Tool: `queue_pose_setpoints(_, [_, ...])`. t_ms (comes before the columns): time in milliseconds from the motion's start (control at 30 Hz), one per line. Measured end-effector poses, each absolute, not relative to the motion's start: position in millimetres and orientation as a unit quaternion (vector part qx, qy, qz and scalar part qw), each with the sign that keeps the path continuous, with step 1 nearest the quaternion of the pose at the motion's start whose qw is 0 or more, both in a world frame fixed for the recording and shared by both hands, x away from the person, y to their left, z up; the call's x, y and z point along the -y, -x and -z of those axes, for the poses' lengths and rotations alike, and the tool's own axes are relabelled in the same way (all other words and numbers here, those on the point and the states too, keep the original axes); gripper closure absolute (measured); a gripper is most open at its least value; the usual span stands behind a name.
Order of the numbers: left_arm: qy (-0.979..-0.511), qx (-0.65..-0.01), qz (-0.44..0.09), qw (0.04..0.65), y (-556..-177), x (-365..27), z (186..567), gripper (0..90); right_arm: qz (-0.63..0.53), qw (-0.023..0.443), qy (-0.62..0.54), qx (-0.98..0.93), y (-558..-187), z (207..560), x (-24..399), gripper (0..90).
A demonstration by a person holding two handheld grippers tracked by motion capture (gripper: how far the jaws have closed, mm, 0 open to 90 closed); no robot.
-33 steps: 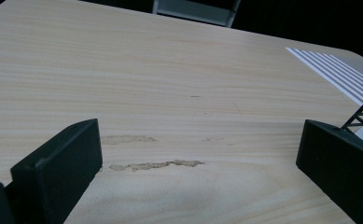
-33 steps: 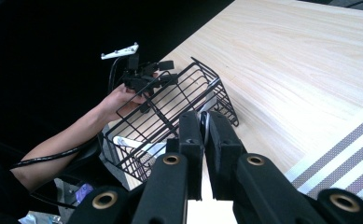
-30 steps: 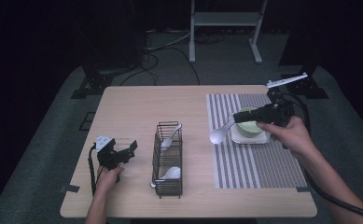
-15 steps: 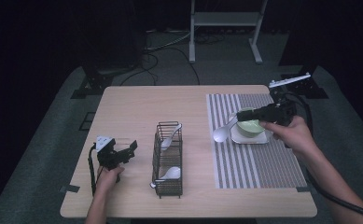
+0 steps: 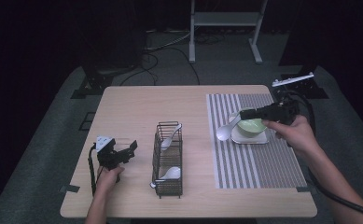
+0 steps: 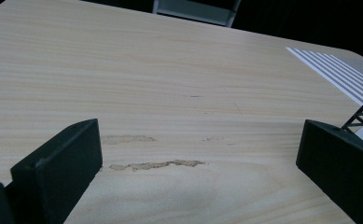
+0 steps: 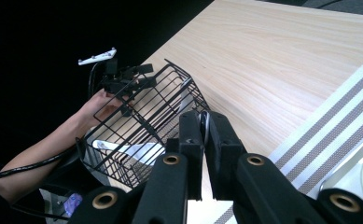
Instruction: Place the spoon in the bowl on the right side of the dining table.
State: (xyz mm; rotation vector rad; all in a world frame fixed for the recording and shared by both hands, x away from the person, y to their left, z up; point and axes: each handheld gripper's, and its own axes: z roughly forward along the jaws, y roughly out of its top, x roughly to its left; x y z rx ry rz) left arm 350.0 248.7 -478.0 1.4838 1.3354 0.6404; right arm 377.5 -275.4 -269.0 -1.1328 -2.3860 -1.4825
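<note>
High view shows a wooden table [image 5: 137, 107] with a striped mat [image 5: 258, 161] on its right half. On the mat sits a white square plate [image 5: 249, 137] carrying a green bowl [image 5: 250, 125]. The right gripper [image 5: 244, 114], held in the person's right hand [image 5: 295, 133], reaches over the bowl. Its jaws are pressed together on the thin handle of a white spoon [image 5: 225, 132], whose rounded end hangs just left of the plate, above the mat.

Right gripper view confirms the pinch: the spoon handle [image 7: 203, 125] shows as a thin edge clamped between the two black jaws.

Near the table's middle stands a black wire basket [image 5: 167, 161]. Two more white spoons rest in it, one leaning at the far end [image 5: 171, 137] and one lying at the near end [image 5: 171, 173].

At the left, the left gripper [image 5: 129, 148] rests low by the table, well apart from the basket, held by the left hand [image 5: 107, 176]. Left gripper view shows its jaws spread wide with only bare table [image 6: 179, 93] between them.
</note>
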Motion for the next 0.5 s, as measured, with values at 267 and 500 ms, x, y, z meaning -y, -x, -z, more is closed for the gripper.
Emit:
queue_pose_setpoints(267, [-0.613,-0.552,-0.264,0.499,-350.1,-248.8,478.0,0.0,0.488,0.050,0.378,0.785,-379.5,268.8,278.9,85.2])
queue_pose_setpoints(500, [-0.613,-0.552,-0.264,0.499,-350.1,-248.6,478.0,0.0,0.487,0.048,0.383,0.783,-380.7,269.1,282.4,85.2])
